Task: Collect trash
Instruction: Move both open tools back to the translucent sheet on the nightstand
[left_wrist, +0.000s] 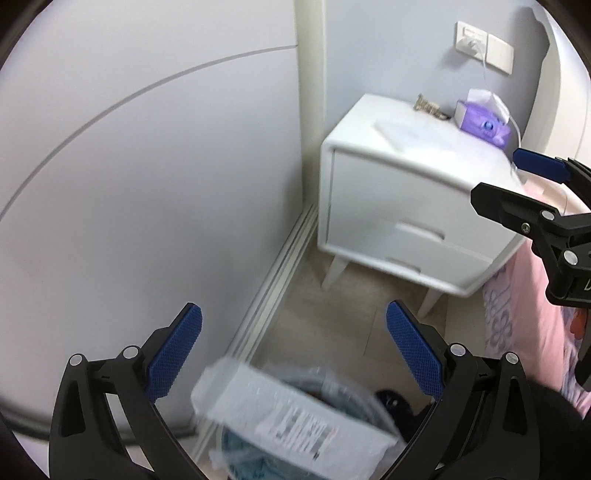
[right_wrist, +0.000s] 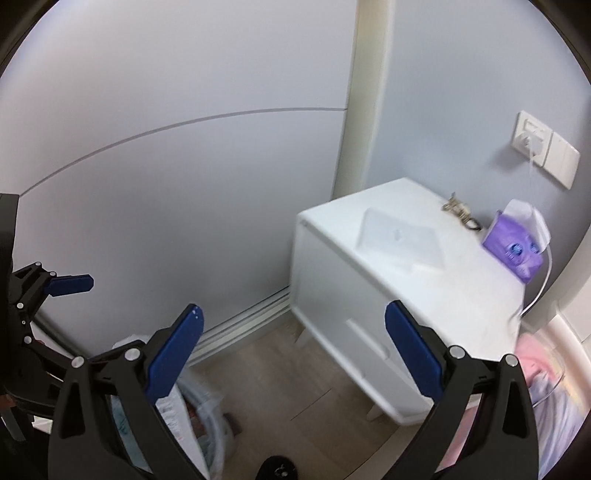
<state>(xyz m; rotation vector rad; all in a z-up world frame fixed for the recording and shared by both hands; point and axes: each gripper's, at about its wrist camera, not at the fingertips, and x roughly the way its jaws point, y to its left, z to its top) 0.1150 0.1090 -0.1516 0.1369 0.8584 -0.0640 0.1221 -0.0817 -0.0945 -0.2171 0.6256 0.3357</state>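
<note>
Below the left hand-held gripper (left_wrist: 293, 352), whose blue pads stand wide apart with nothing between them, a white printed package (left_wrist: 291, 413) lies blurred across the mouth of a lined trash bin (left_wrist: 332, 391) on the floor. Just beside the bin runs the wardrobe door track. The right hand-held gripper (right_wrist: 293, 350) is also spread wide and holds nothing; it points toward a white nightstand (right_wrist: 369, 295). On that nightstand sit a flat clear tray (right_wrist: 400, 240), a purple tissue box (right_wrist: 517, 251) and a small metallic object near the wall.
</note>
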